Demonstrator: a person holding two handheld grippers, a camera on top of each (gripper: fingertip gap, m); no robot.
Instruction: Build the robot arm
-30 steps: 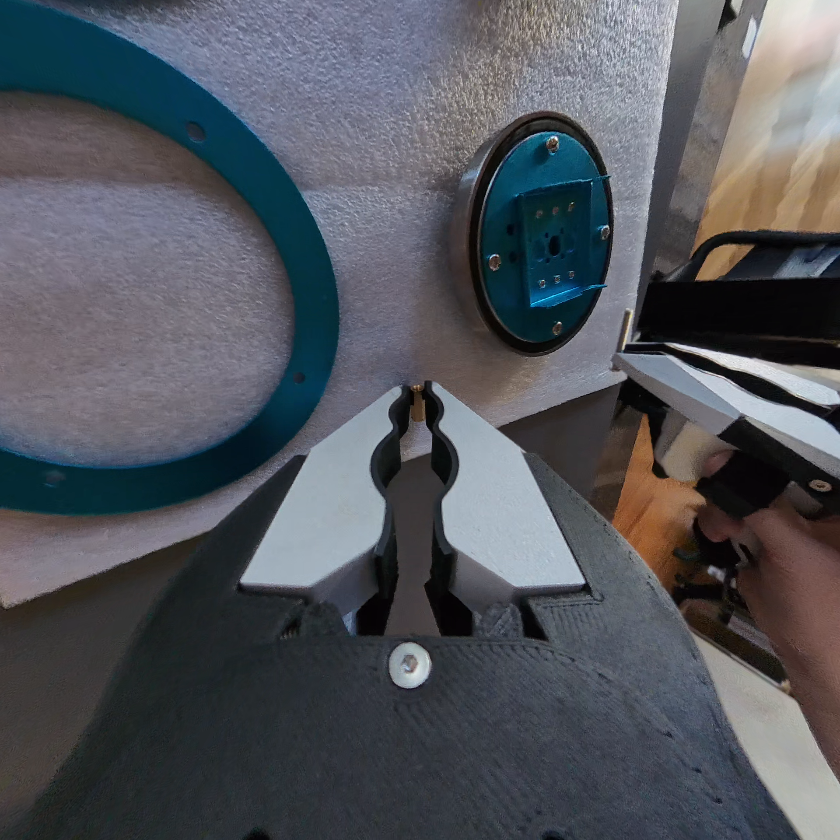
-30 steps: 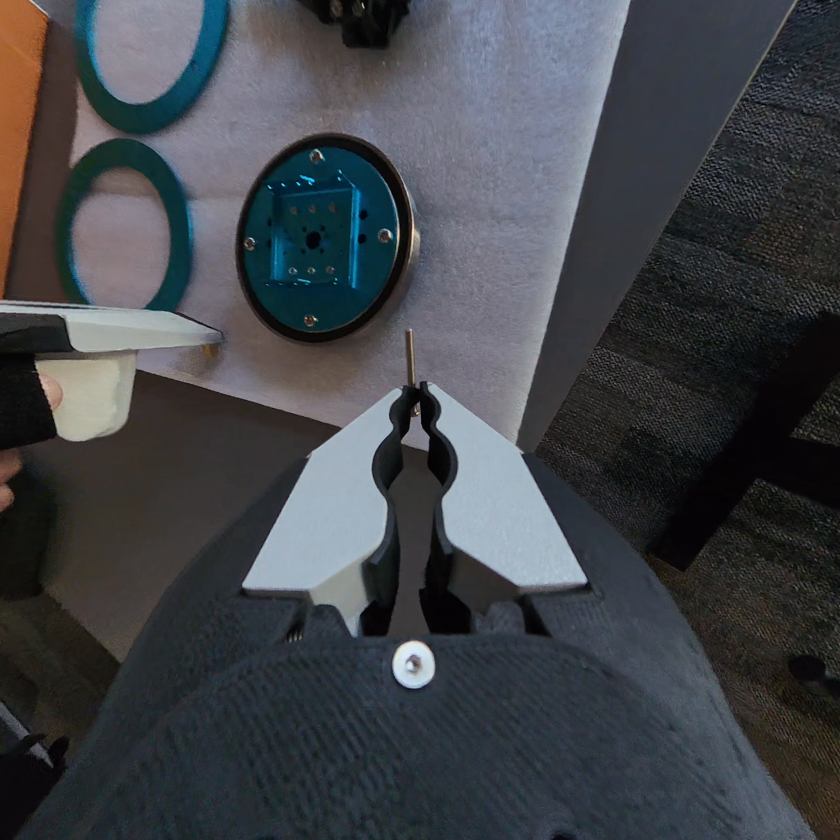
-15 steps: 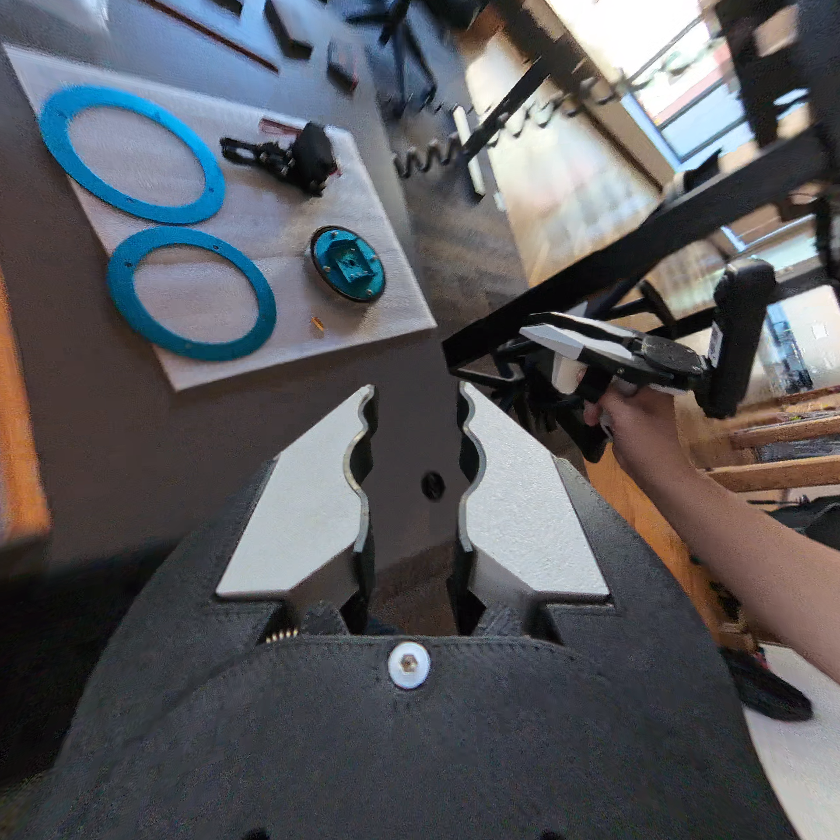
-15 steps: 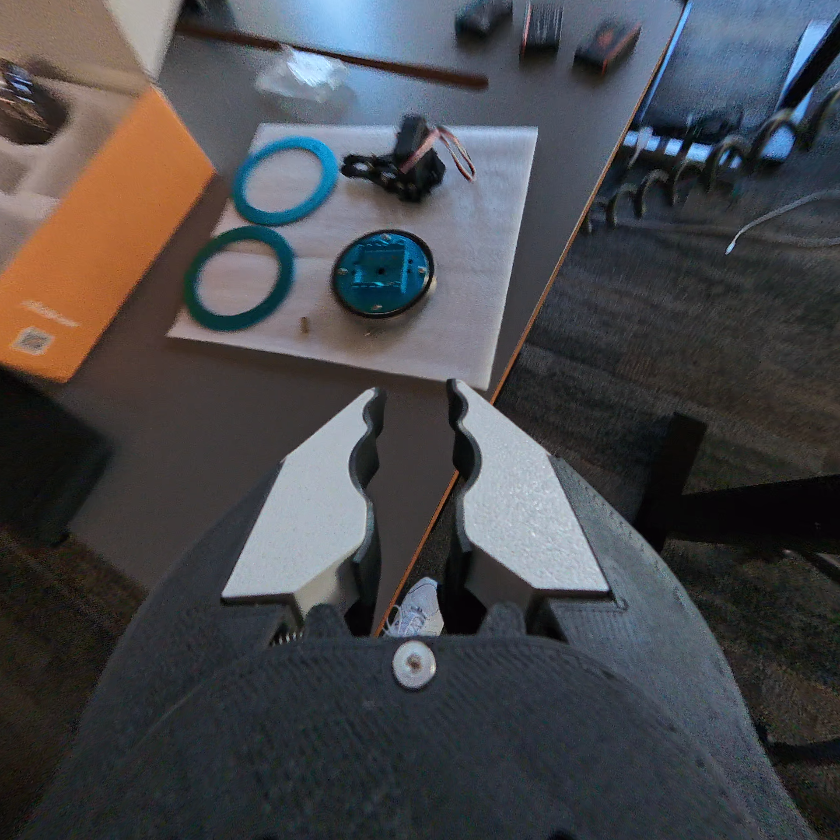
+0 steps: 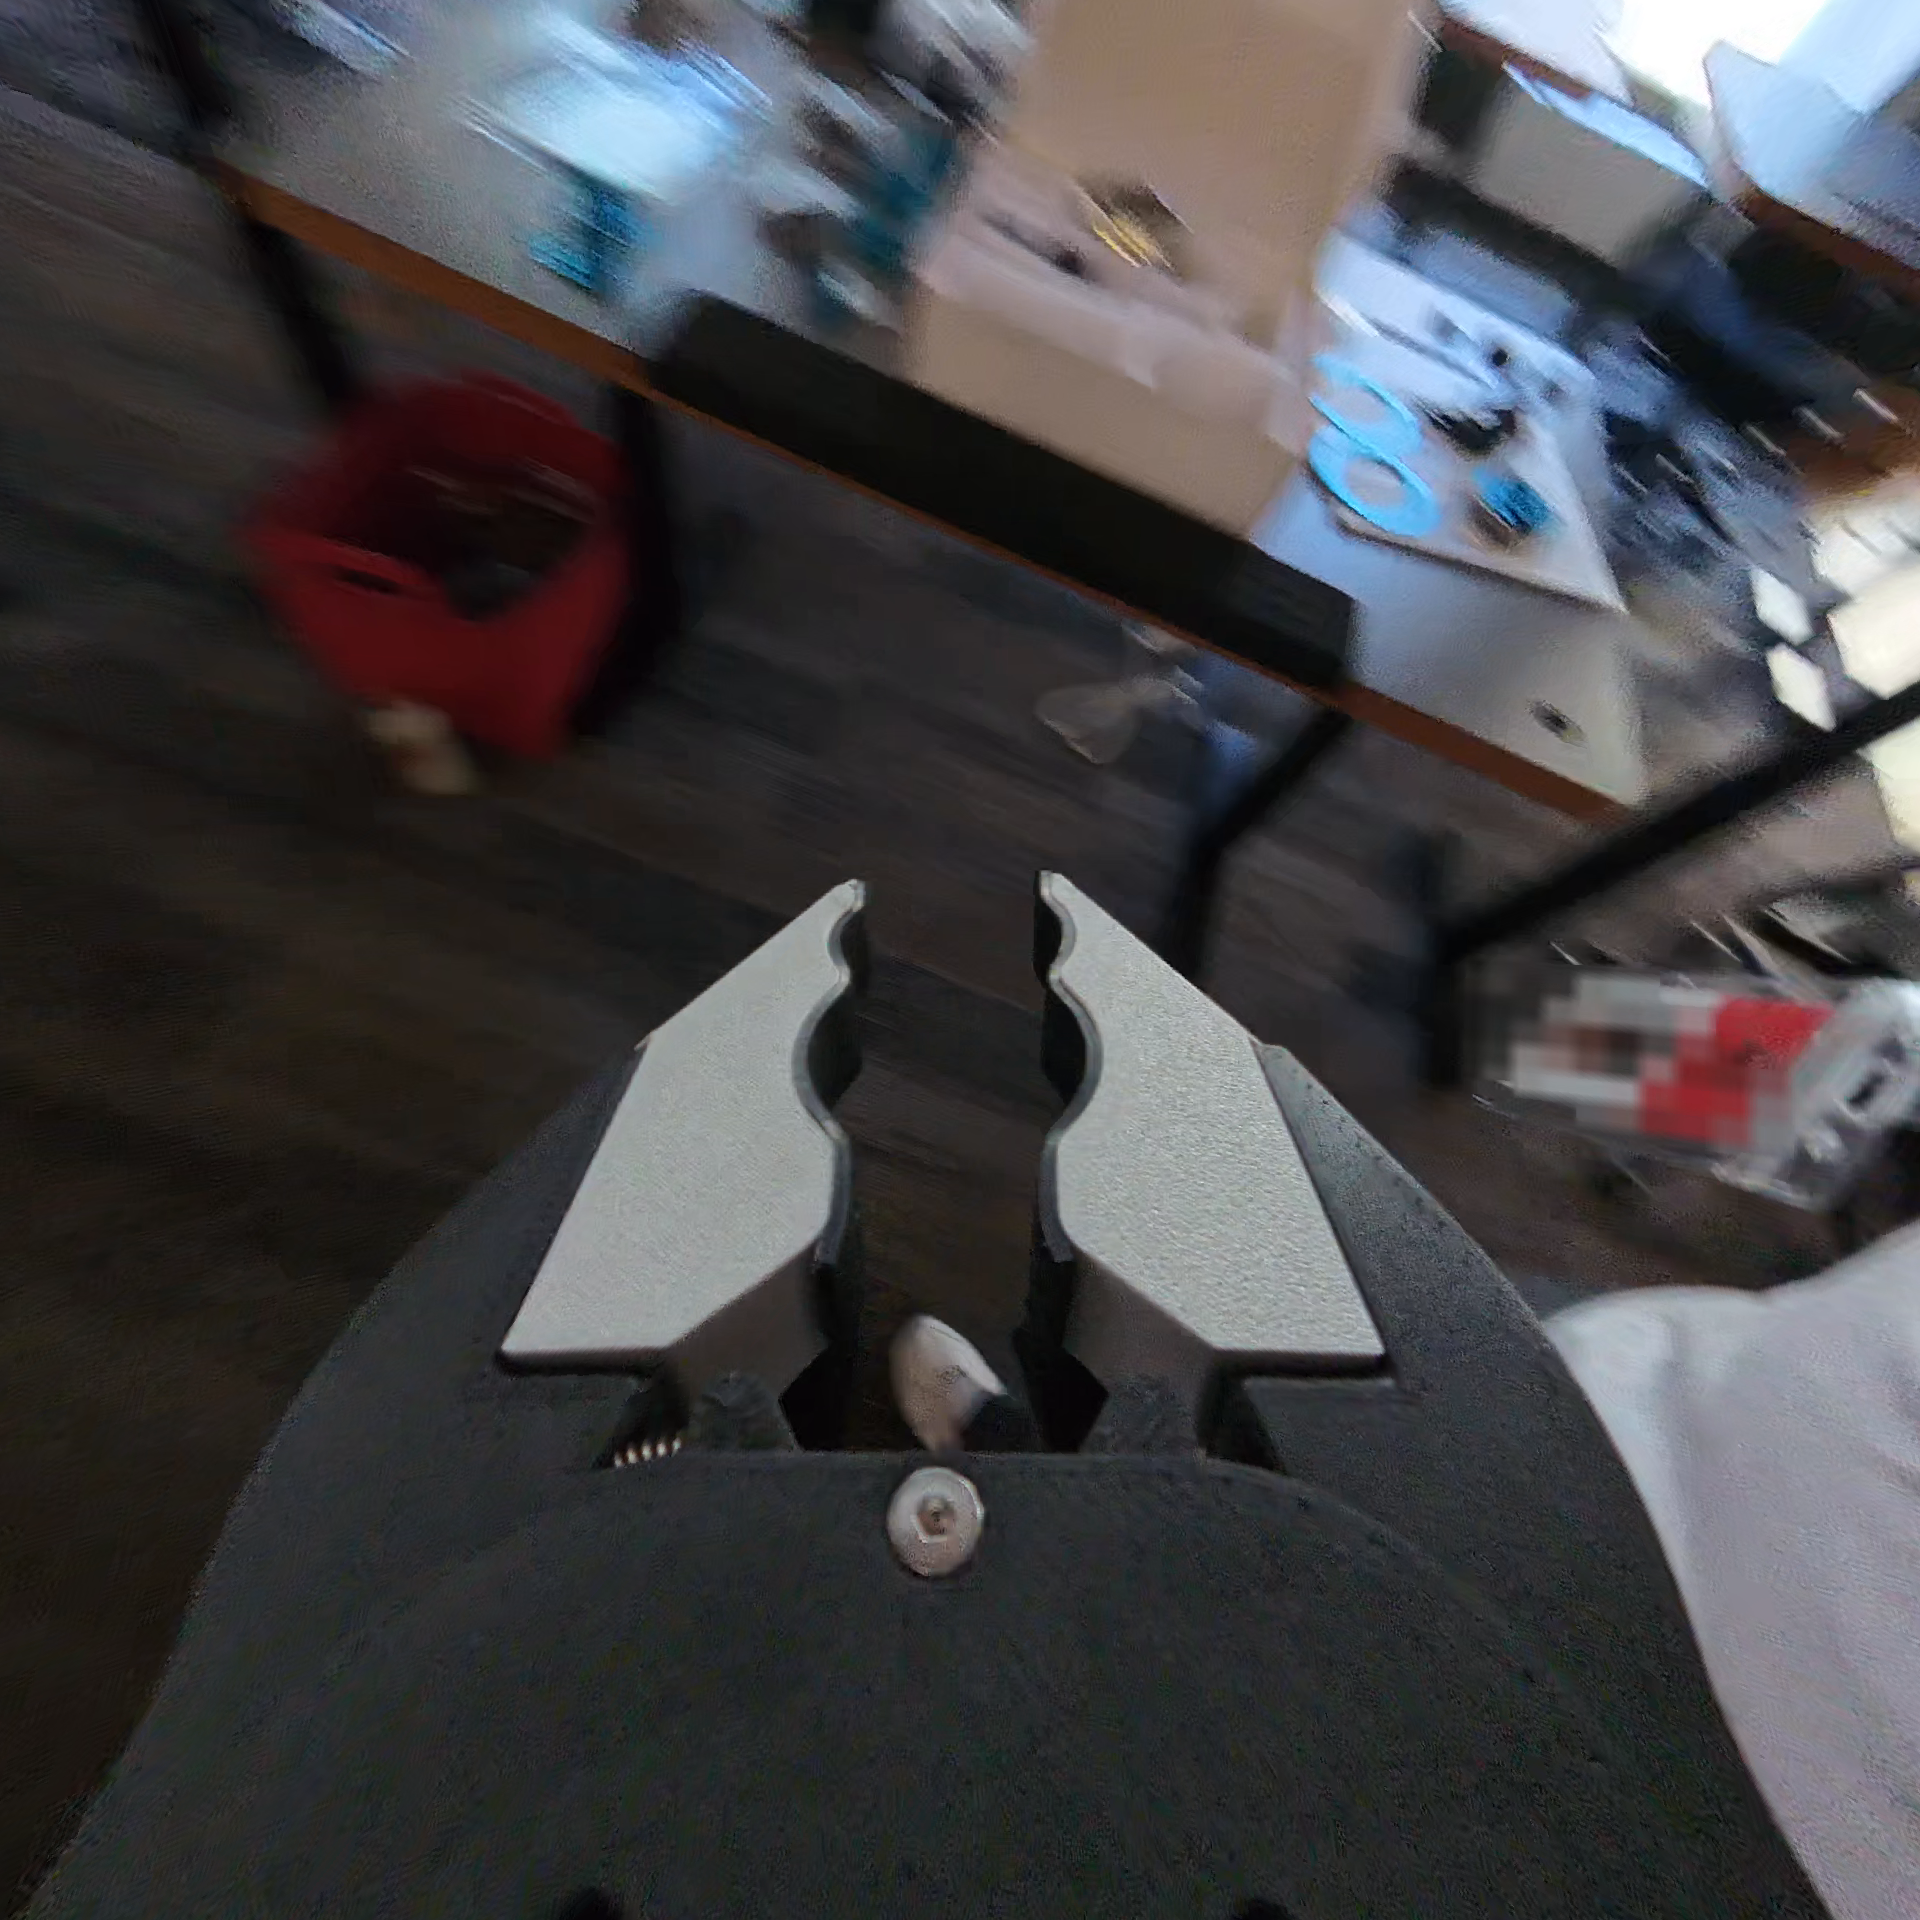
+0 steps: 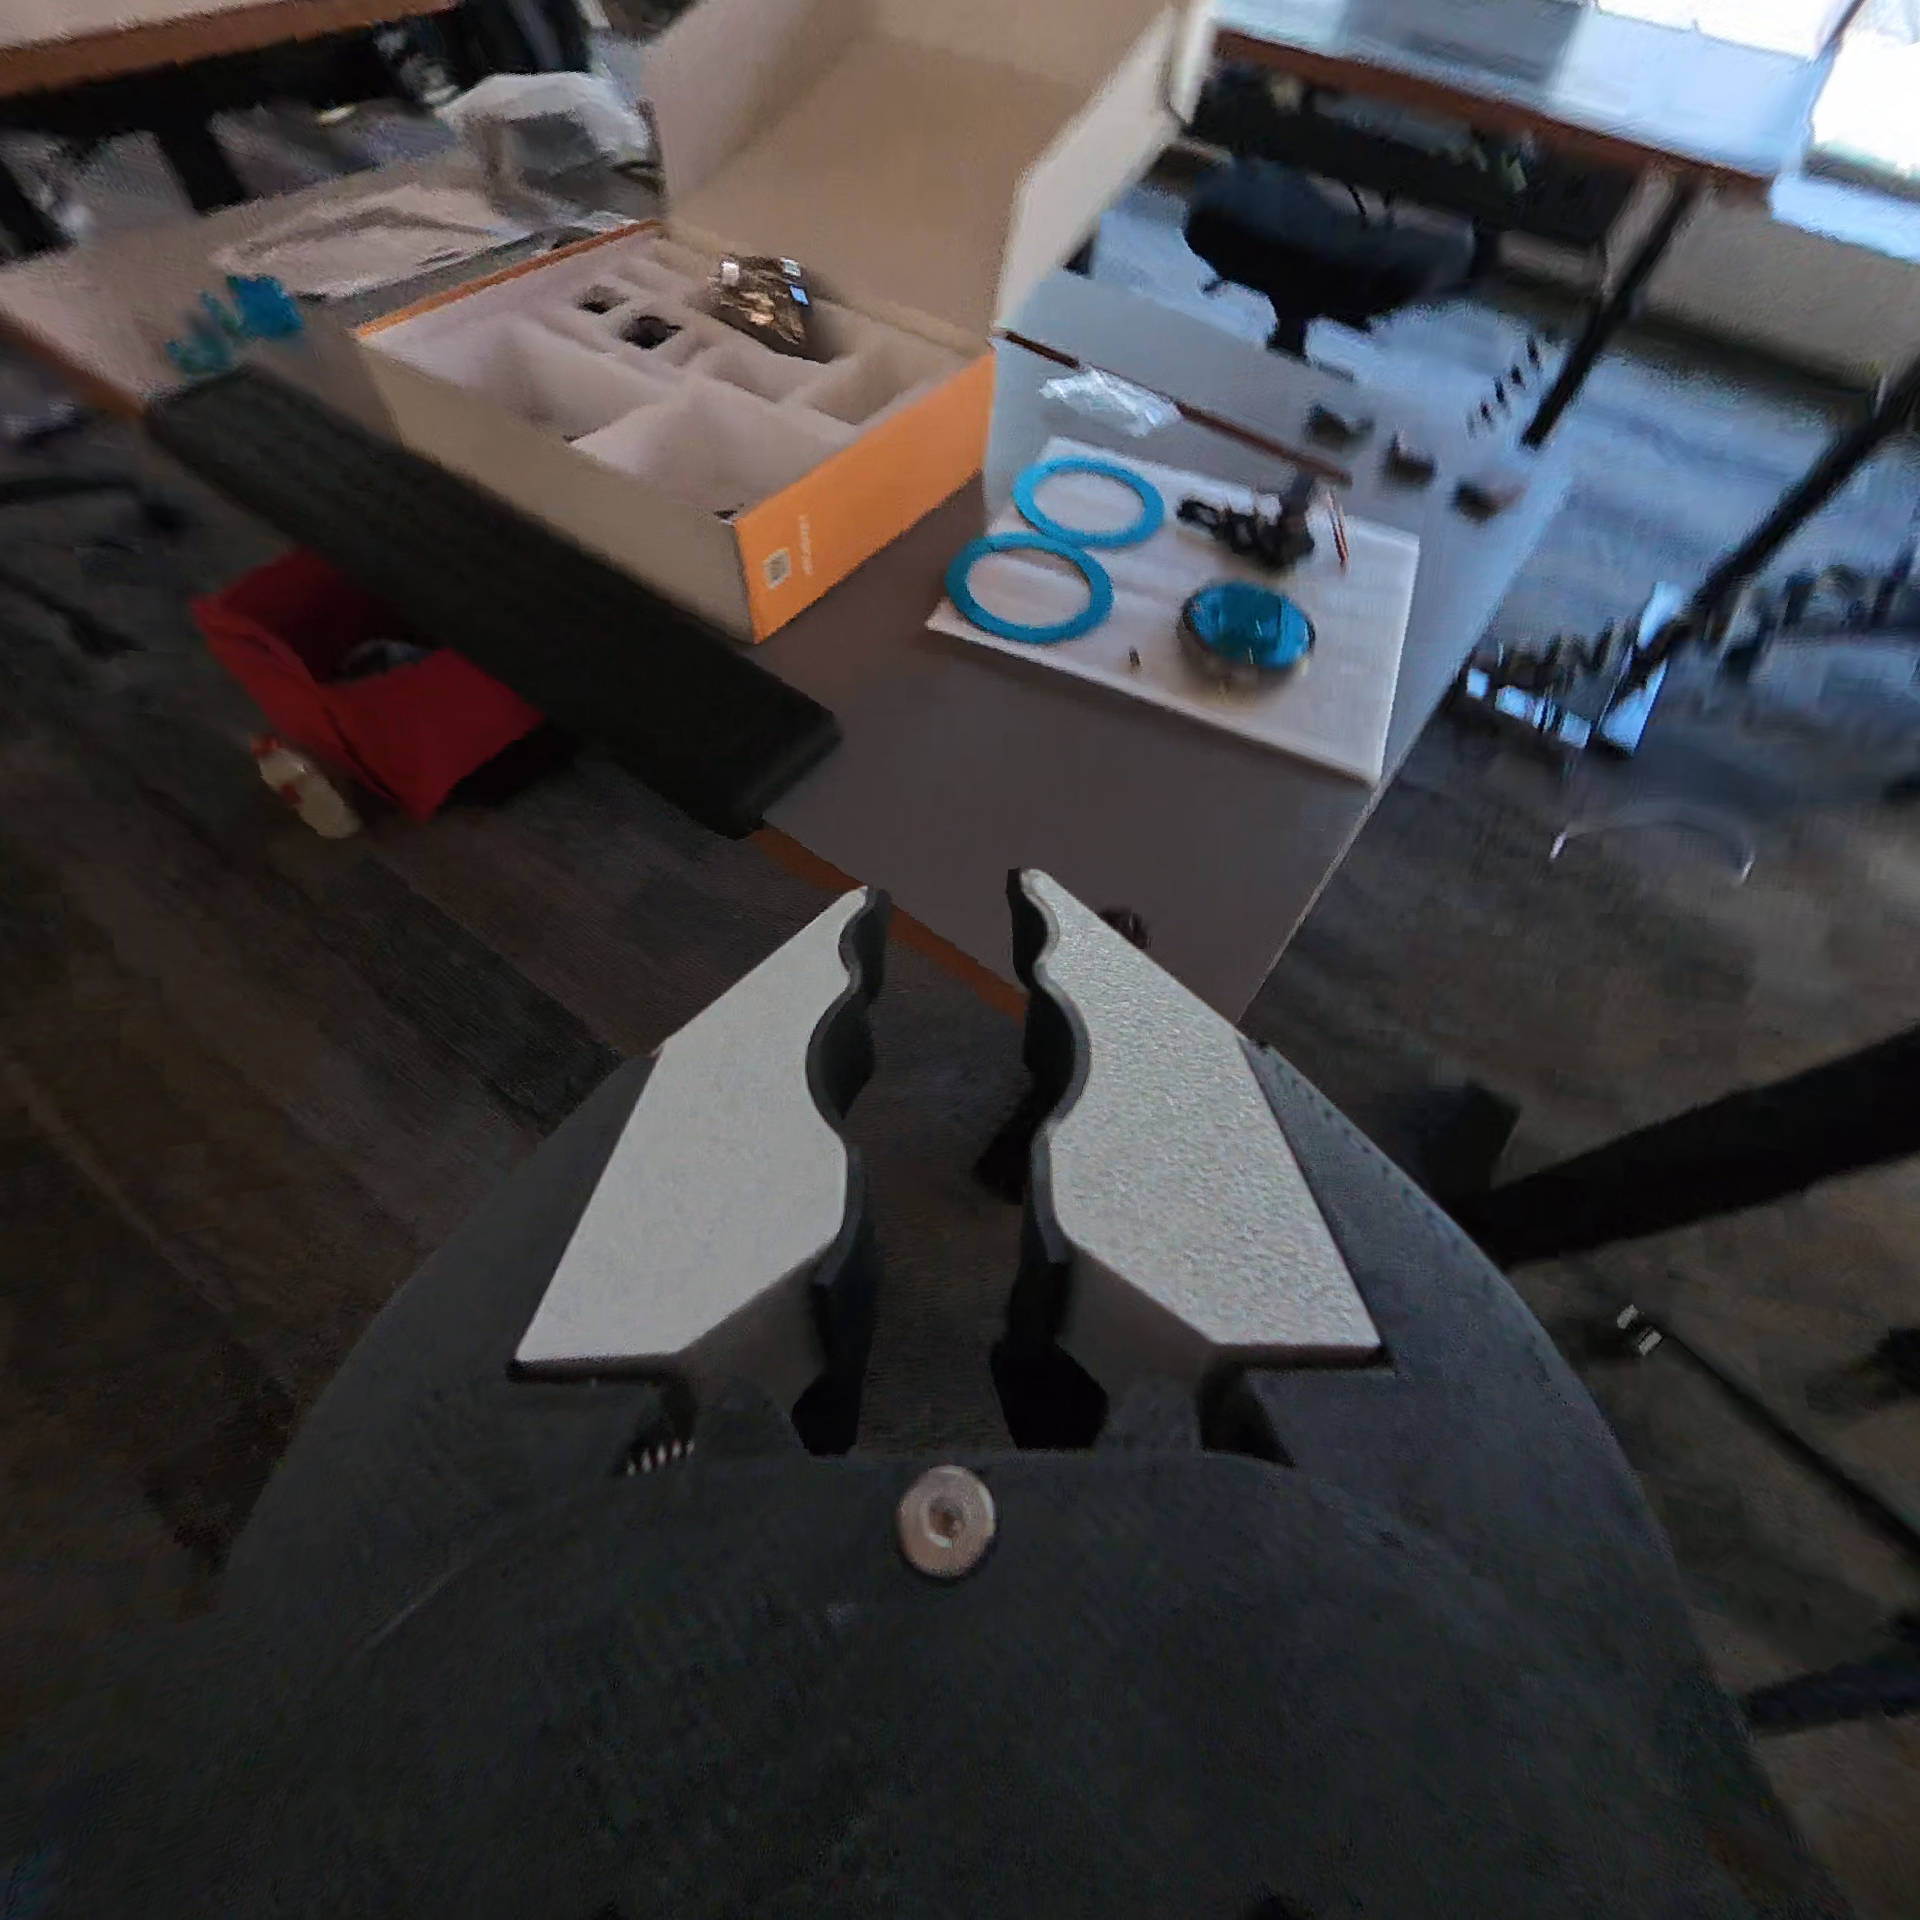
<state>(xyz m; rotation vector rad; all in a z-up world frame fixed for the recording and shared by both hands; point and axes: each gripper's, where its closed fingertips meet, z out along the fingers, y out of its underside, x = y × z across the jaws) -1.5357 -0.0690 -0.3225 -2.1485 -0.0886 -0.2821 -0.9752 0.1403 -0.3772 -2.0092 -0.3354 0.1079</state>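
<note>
My left gripper (image 5: 950,900) is open and empty, held over the dark carpet well back from the table; its view is blurred. My right gripper (image 6: 943,896) is open and empty, just short of the table's near corner. Far ahead on a white foam sheet (image 6: 1340,686) lie two blue rings (image 6: 1029,588), a round blue disc in a dark rim (image 6: 1245,628), a small brass pin (image 6: 1135,657) and a black part with wires (image 6: 1257,520). The rings (image 5: 1369,457) and the disc (image 5: 1515,505) show small in the left wrist view.
An open orange and white box (image 6: 727,416) with foam compartments stands on the grey table (image 6: 1091,831), a long black pad (image 6: 499,603) along its edge. A red bag (image 6: 364,696) and a small bottle (image 6: 308,792) sit on the carpet. Black table legs (image 6: 1683,1153) stand at the right. Spacing between my two grippers at the tips: around 60 cm.
Both grippers have let go of their small pins, opened and pulled far back and down from the foam sheet. The table and its parts now look small and distant.
</note>
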